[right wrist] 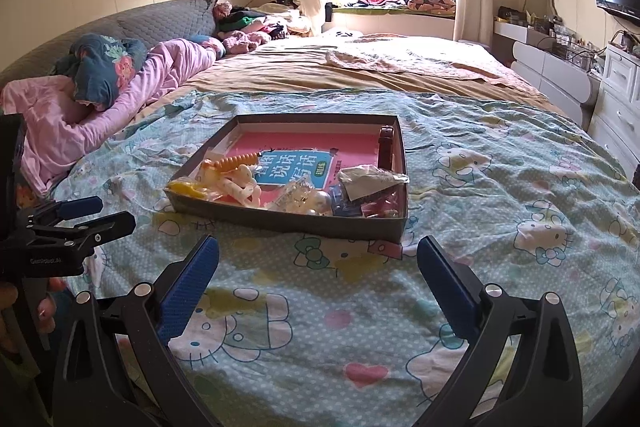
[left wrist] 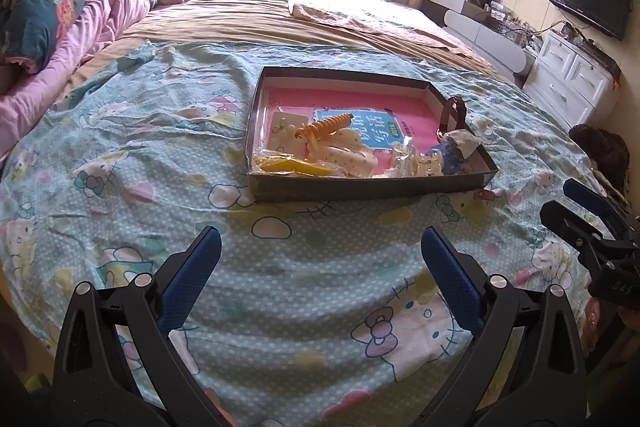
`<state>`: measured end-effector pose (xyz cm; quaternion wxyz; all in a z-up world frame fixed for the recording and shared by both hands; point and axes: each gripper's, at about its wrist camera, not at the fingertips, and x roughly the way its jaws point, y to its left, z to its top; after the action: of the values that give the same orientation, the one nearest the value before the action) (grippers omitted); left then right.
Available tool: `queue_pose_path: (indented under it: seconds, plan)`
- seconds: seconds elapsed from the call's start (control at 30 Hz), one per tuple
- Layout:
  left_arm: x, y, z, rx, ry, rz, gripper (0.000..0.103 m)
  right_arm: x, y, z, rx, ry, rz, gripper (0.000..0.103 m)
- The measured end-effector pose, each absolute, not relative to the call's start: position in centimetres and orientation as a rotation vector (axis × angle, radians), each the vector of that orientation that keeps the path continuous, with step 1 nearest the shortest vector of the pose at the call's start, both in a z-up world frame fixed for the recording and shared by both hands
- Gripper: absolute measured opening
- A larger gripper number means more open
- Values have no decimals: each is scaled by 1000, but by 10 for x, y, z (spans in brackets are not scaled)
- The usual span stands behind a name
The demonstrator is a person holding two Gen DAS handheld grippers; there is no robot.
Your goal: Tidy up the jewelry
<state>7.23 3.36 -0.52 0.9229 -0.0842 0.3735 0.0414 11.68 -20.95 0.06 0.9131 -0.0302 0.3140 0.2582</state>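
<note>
the jewelry sits heaped in a shallow dark box (left wrist: 372, 183) at the centre of the frame, on a cartoon-print bedspread (left wrist: 120, 155): an orange spiral piece (left wrist: 328, 125) on top, white clips (right wrist: 236, 183) beside it, clear packets (right wrist: 304, 201) lower right, a brown strap (left wrist: 454, 115) leaning on the right wall. both the left gripper (left wrist: 320, 267) and right gripper (right wrist: 318, 267) hang released, jaws wide, holding nothing, low in the frame, short of the box. since everything already lies inside the box, this fits sorting about to start or just finished. any pick should come down from above on one piece alone, clear of the thin cardboard walls. the soft, rumpled bedspread gives open room all round the box.
</note>
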Motion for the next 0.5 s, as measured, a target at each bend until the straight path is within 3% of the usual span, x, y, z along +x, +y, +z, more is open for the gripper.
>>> queue_pose_path:
  seconds: [0.5]
  plan:
    - [66, 22, -8, -148, 751, 81, 94, 116, -203, -17, -60, 729, 543, 99]
